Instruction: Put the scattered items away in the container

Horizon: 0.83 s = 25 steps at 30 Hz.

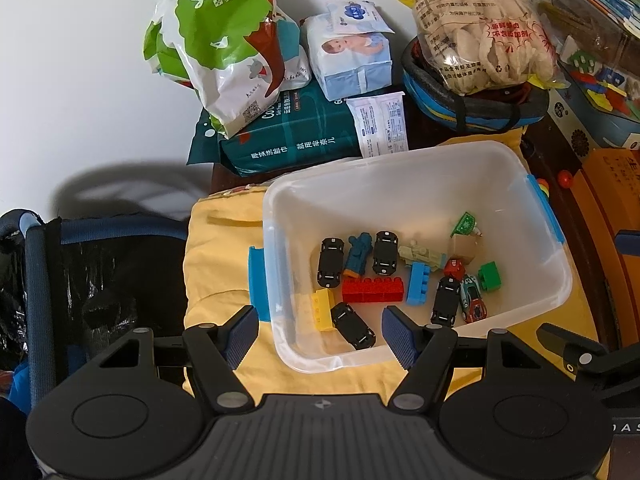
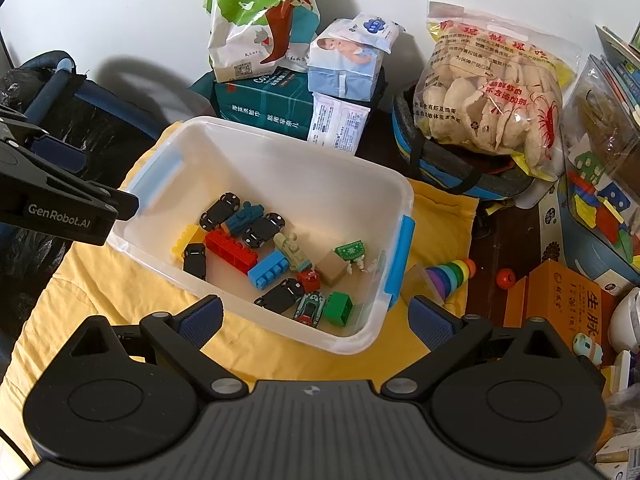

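A clear plastic bin (image 1: 400, 168) (image 2: 392, 208) with blue latches stands on a yellow cloth (image 1: 224, 248) (image 2: 80, 280). Inside lie several black toy cars (image 1: 330, 261) (image 2: 219, 210), a red brick (image 1: 372, 289) (image 2: 231, 251), a blue brick (image 1: 418, 283) (image 2: 267, 269), a yellow brick (image 1: 322, 309), a green block (image 1: 489, 276) (image 2: 338, 309) and other small toys. My left gripper (image 1: 320, 334) is open over the bin's near wall, holding nothing. My right gripper (image 2: 316, 320) is open at the bin's near corner, also holding nothing. A rainbow stacking toy (image 2: 450, 274) lies outside the bin on the right.
Behind the bin are a green tissue pack (image 1: 288, 136) (image 2: 264, 108), a green-white bag (image 1: 224, 40), wipes (image 1: 352, 60) and a bag of prawn crackers (image 1: 480, 40) (image 2: 492, 96) on a basket. Orange boxes (image 2: 560, 304), a red bead (image 2: 506, 279) and toy boxes crowd the right. A dark bag (image 1: 100, 280) sits left.
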Motion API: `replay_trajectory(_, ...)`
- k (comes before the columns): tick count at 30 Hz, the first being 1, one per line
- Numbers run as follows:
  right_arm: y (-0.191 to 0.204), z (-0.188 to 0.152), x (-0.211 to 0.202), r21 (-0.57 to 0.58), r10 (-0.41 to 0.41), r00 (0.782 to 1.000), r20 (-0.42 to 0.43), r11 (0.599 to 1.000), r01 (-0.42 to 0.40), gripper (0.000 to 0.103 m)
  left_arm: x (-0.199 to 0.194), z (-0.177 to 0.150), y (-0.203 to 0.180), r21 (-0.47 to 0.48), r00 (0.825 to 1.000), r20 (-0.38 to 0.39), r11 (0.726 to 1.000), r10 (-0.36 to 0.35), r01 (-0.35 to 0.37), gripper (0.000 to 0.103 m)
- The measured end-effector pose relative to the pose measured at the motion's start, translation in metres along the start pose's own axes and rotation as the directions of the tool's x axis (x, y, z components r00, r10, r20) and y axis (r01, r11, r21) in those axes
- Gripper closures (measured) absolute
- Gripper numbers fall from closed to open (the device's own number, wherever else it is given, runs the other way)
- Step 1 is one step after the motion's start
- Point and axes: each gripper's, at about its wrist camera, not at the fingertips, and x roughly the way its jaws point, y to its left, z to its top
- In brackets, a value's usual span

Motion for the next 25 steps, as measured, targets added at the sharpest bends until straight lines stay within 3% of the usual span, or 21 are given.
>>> replay_trajectory(25,0.0018,-0.005,0.0032,-0.005,0.004,1.0,-0.009,1.0,-0.004,0.002,0.0001,-0.004,-0.0007,-0.013,1.0,0.012,1.0,0.01,-0.01,0.032)
